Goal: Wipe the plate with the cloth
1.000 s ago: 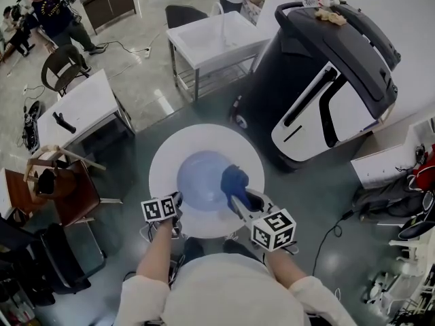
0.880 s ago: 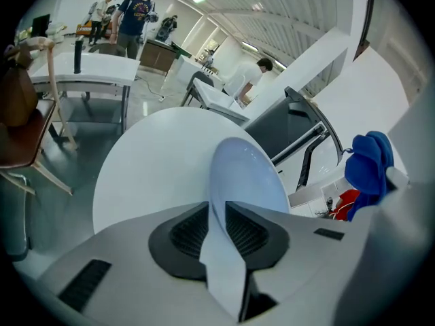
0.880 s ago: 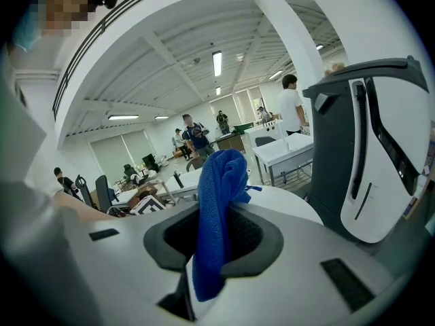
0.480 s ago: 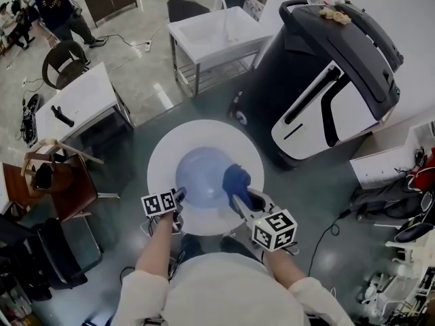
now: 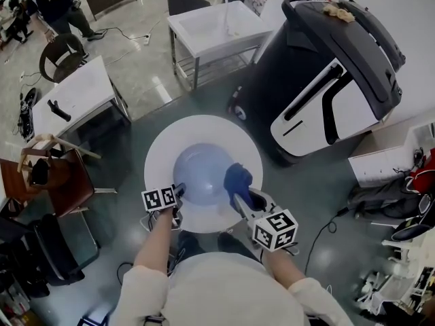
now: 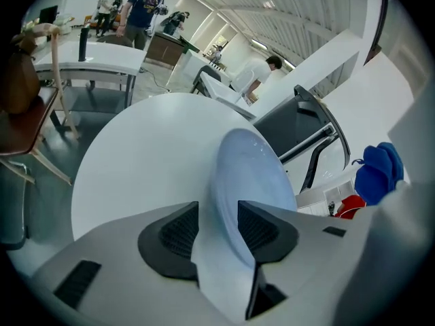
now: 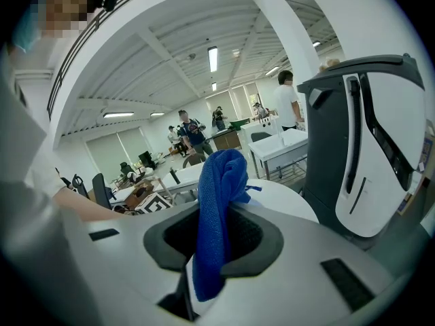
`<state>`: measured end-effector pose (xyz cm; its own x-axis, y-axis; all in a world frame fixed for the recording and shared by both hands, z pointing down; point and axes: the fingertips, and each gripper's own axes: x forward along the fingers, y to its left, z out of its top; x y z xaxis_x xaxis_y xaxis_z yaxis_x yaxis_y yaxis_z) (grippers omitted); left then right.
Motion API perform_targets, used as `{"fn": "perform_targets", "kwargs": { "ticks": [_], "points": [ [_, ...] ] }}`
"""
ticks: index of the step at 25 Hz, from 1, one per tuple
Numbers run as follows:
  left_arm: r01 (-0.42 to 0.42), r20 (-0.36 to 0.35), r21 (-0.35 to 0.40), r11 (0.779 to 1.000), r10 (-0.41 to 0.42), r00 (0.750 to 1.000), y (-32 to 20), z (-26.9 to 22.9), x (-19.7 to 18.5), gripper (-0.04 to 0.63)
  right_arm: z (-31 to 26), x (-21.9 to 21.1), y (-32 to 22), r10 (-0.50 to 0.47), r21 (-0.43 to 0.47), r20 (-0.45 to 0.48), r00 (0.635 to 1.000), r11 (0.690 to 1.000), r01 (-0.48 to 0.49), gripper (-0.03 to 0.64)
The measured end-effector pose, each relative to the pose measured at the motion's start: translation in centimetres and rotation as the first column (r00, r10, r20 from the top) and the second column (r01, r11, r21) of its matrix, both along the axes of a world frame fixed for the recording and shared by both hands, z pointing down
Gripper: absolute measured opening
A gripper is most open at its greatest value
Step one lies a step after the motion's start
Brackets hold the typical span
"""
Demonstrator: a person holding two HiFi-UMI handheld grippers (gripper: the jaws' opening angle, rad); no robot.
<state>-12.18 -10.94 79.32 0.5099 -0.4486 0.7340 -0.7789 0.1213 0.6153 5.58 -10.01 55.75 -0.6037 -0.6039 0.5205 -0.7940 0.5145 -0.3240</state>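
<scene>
Left gripper (image 6: 217, 231): we see its jaws released and standing wide. They have just been opening, and the near rim of the plate (image 6: 248, 165) sits between the pads with nothing pressing on it.

Right gripper (image 7: 216, 235): clamped on the cloth (image 7: 221, 175), a blue bunch that sticks up and out past the pads.

Plate: pale blue, lying in the middle of the round white table (image 5: 162, 145), at the centre of the head view.

Left gripper's place: in the head view, at the plate's lower left rim, pointing in toward its centre.

Cloth's place: in the head view, over the plate's right edge, to the right of its centre. We can't tell whether it touches the surface or hangs just above it.

Key relation: from the cloth, the bare face of the plate lies to the left and a little up in the head view, toward the left gripper's side. The plate is round, so no axis matters and any stroke across the centre will do.

Nearer tool: the right gripper. It already has the cloth at the rim, while the left one holds nothing.

Step in hand: we judge the wipe is about to start or resume.

Next move calls for: pressing the cloth down and sweeping it leftward across the plate.

Risk: with the left jaws off the rim, we reckon the plate could slide on the smooth table under the stroke.
</scene>
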Motion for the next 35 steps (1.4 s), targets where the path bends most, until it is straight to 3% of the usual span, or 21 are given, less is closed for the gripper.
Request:
{"fn": "perform_targets", "kwargs": {
  "ticks": [6,9,17,24,35],
  "points": [
    [-0.033,0.027,0.007,0.999,0.032,0.999,0.1,0.3,-0.4,0.147,0.3,0.5,0.2,0.003,-0.006,-0.007,1.0,1.0,-0.003,0.092],
    [-0.029,0.011,0.011,1.0,0.029,1.0,0.0,0.2,0.1,0.084,0.3,0.8,0.3,0.004,-0.007,-0.011,1.0,1.0,-0.004,0.091],
    [0.077,-0.075,-0.026,0.997,-0.078,0.994,-0.1,0.3,0.3,0.051,-0.1,1.6,0.2,0.012,0.003,-0.016,1.0,1.0,-0.012,0.092],
    [0.034,-0.051,0.014,0.999,-0.033,0.998,0.0,-1.3,0.6,0.048,-0.3,1.3,0.2,0.006,0.011,-0.003,1.0,1.0,-0.006,0.091],
    [0.077,-0.075,0.077,0.994,-0.071,0.995,0.2,-4.7,-0.2,0.048,-1.3,0.3,-0.7,-0.032,0.045,0.015,0.999,0.999,0.031,0.092]
  ]
}}
